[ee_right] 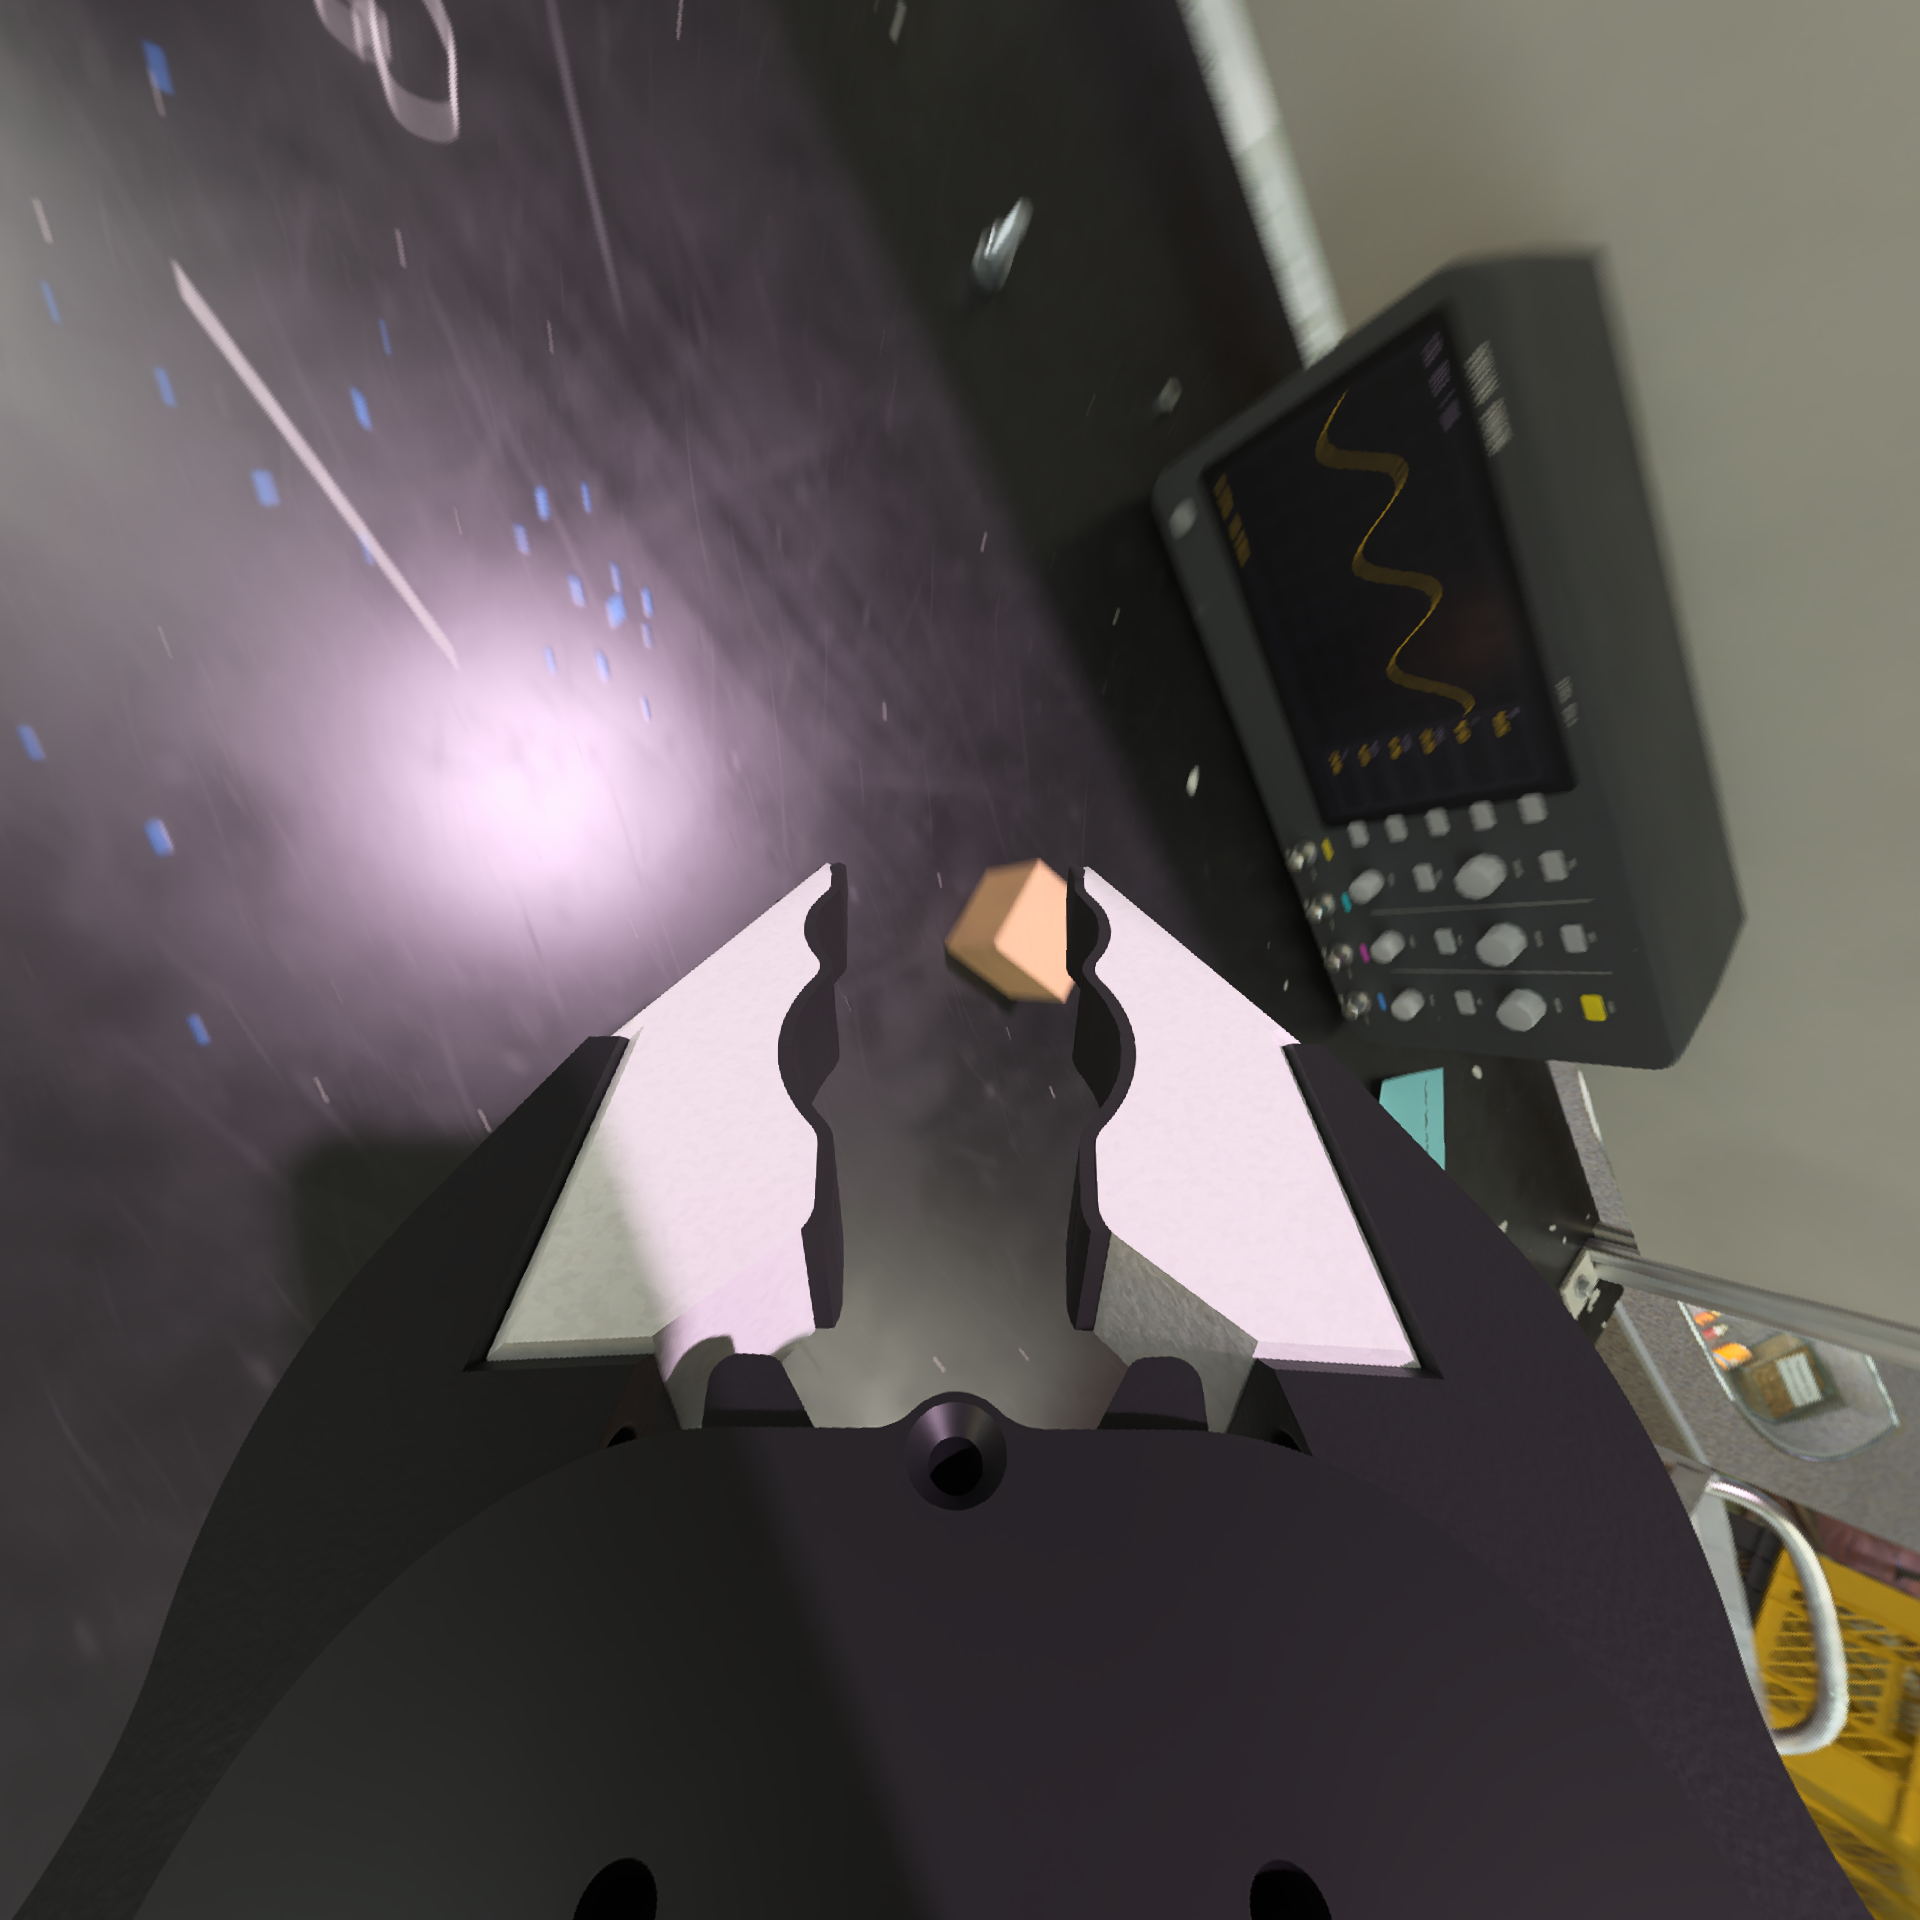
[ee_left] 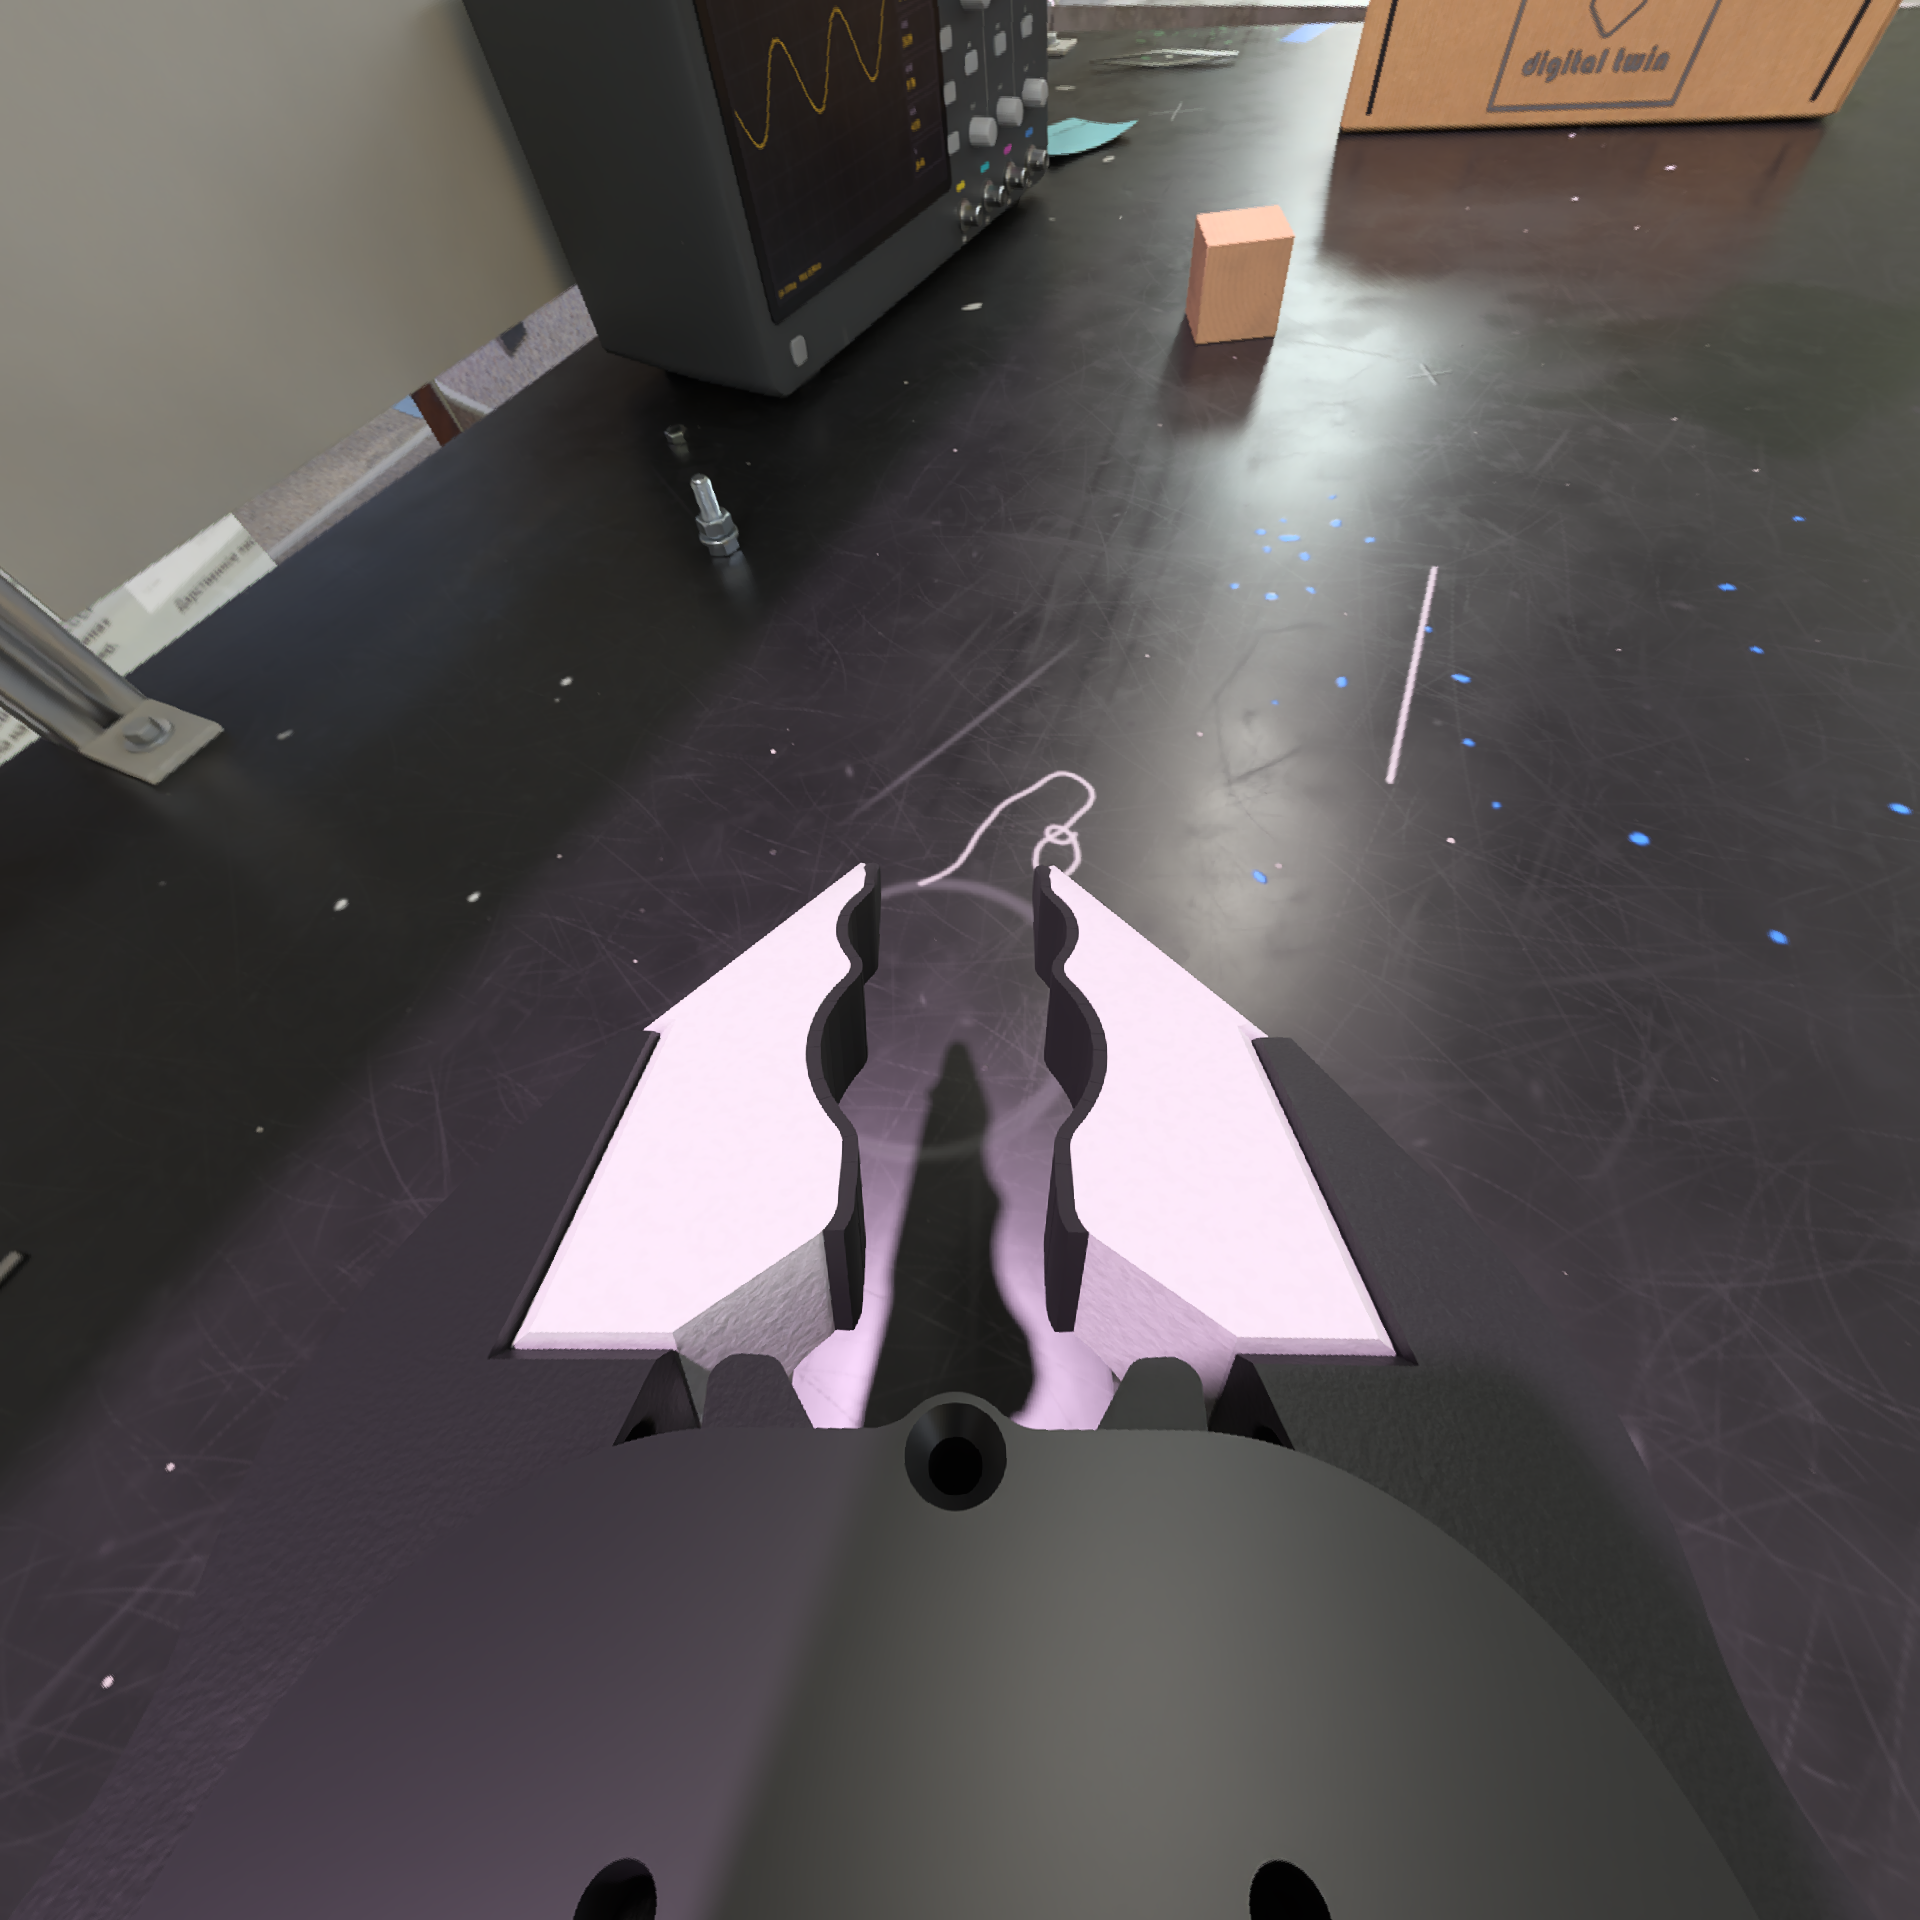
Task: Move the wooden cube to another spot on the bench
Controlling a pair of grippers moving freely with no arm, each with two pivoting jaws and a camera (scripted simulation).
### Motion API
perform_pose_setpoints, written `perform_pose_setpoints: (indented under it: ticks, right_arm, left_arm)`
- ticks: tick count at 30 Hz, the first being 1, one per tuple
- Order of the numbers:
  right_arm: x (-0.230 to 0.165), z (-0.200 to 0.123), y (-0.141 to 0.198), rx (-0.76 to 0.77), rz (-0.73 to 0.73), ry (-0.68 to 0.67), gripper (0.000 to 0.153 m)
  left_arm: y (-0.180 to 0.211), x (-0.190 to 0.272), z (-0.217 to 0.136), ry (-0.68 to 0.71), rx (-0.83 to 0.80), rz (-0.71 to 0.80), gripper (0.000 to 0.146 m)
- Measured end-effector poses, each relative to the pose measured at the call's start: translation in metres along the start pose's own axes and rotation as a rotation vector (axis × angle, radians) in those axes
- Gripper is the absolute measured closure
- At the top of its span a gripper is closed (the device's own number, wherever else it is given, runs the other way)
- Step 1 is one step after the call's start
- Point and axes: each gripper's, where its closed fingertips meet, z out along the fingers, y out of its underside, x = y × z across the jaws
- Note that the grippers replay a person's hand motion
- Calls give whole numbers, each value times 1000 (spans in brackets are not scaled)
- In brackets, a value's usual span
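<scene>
The wooden cube (ee_left: 1238,272) stands on the black bench (ee_left: 1558,1039), far ahead and to the right of my left gripper (ee_left: 956,873), which is open and empty. In the right wrist view the wooden cube (ee_right: 1013,935) lies below and beyond my right gripper (ee_right: 956,873), close to the tip of the right finger (ee_right: 1086,935). The right gripper is open, holds nothing, and hangs above the bench (ee_right: 312,935). That view is blurred.
An oscilloscope (ee_left: 790,177) stands at the bench's back edge, left of the cube; it also shows in the right wrist view (ee_right: 1455,665). A cardboard box (ee_left: 1600,62) stands behind the cube. A bolt (ee_left: 712,514) and a metal bracket (ee_left: 135,727) are at left. A yellow crate (ee_right: 1829,1683) sits off the bench.
</scene>
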Motion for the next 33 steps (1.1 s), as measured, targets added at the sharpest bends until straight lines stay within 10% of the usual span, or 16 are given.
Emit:
perform_pose_setpoints:
  ticks: [13, 24, 33]
  right_arm:
    - [24, 146, 107, -413, 430, -233, 95]
    - [19, 159, 117, -493, 726, -280, 92]
    - [20, 162, 115, -496, 675, -261, 106]
  left_arm:
    - [-5, -14, 10, -105, -55, 66, 114]
    - [10, -35, 11, -115, -77, 100, 113]
    - [22, -43, -1, -136, -78, 124, 113]
